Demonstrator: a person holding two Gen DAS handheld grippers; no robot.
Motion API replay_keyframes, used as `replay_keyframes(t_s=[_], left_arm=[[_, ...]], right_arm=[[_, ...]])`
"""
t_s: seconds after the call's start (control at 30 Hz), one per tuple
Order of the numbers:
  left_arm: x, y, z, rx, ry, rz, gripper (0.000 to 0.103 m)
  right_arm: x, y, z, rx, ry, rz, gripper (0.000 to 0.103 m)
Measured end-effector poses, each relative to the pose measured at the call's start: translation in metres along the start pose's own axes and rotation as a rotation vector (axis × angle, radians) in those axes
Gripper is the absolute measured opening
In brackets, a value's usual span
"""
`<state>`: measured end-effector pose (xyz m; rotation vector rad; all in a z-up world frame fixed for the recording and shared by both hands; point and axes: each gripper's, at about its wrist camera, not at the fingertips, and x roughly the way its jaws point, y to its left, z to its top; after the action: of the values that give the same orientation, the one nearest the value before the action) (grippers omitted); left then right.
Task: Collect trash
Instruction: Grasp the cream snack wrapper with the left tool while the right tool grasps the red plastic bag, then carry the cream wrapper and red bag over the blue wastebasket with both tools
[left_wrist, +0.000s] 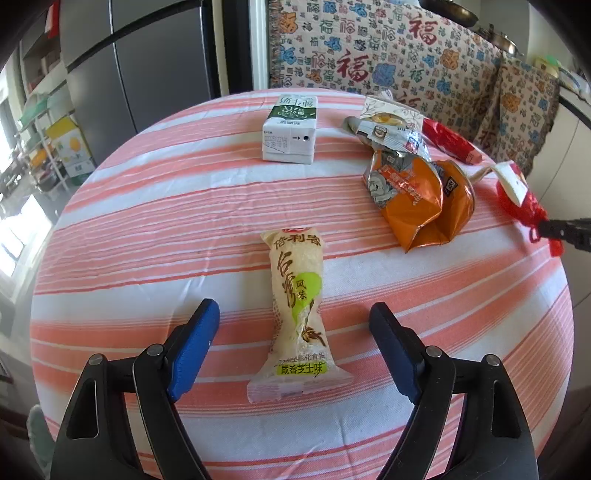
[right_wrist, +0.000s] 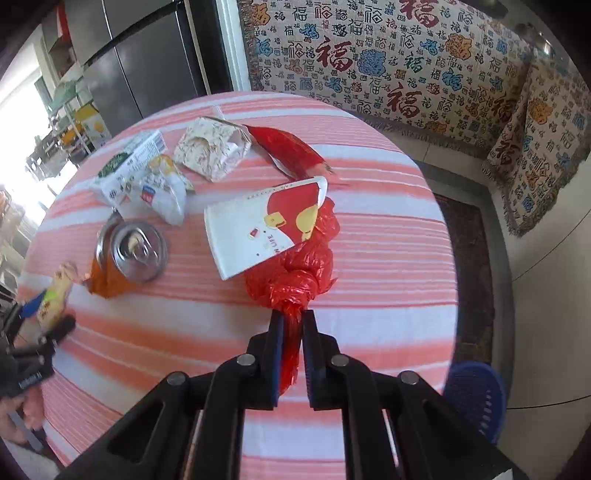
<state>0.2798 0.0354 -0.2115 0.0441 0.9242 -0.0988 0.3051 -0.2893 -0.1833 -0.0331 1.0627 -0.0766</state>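
Striped tablecloth (left_wrist: 147, 221): L tongs (left_wrist: 295, 317) open, R tongs (right_wrist: 293, 317) pinching red bag (right_wrist: 295, 273).

Pink-and-white striped tablecloth (left_wrist: 147, 229), red bag (right_wrist: 295, 266), orange wrapper (left_wrist: 417, 206) (crumpled foil).

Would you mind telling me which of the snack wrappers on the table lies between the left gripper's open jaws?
The pale yellow rice-cracker packet with the green patch. It lies lengthwise between the left gripper, while the orange wrapper sits farther off to the right.
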Motion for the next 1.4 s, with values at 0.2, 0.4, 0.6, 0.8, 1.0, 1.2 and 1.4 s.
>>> replay_keyframes(t_s=[0.2,0.4,0.6,0.8,1.0,1.2,1.4], left_arm=[[0.0,0.001,0.0,-0.002,-0.001,-0.002,0.084],[-0.001,0.001,-0.001,-0.01,-0.004,-0.008,0.084],[-0.001,-0.002,-0.002,0.0,0.001,0.001,0.086],[-0.012,0.004,-0.005,0.029,0.023,-0.062,0.085],[-0.029,0.015,0.0,0.069,0.011,-0.135,0.085],[-0.013,0.001,0.007,0.072,0.072,-0.118,0.074],[-0.009,-0.01,0.007,0.099,0.099,-0.087,0.031]], right_arm=[[-0.025,0.02,-0.024,-0.163,-0.055,0.121,0.01],[-0.016,0.017,-0.042,-0.163,-0.026,0.058,0.012],[-0.032,-0.005,-0.048,-0.041,-0.094,0.096,0.07],[-0.026,-0.003,-0.038,-0.023,-0.098,0.083,0.07],[-0.023,0.004,-0.033,-0.066,-0.079,0.068,0.07],[-0.018,0.005,-0.022,-0.072,-0.036,0.081,0.07],[-0.007,0.013,-0.011,-0.096,0.006,0.06,0.07]])
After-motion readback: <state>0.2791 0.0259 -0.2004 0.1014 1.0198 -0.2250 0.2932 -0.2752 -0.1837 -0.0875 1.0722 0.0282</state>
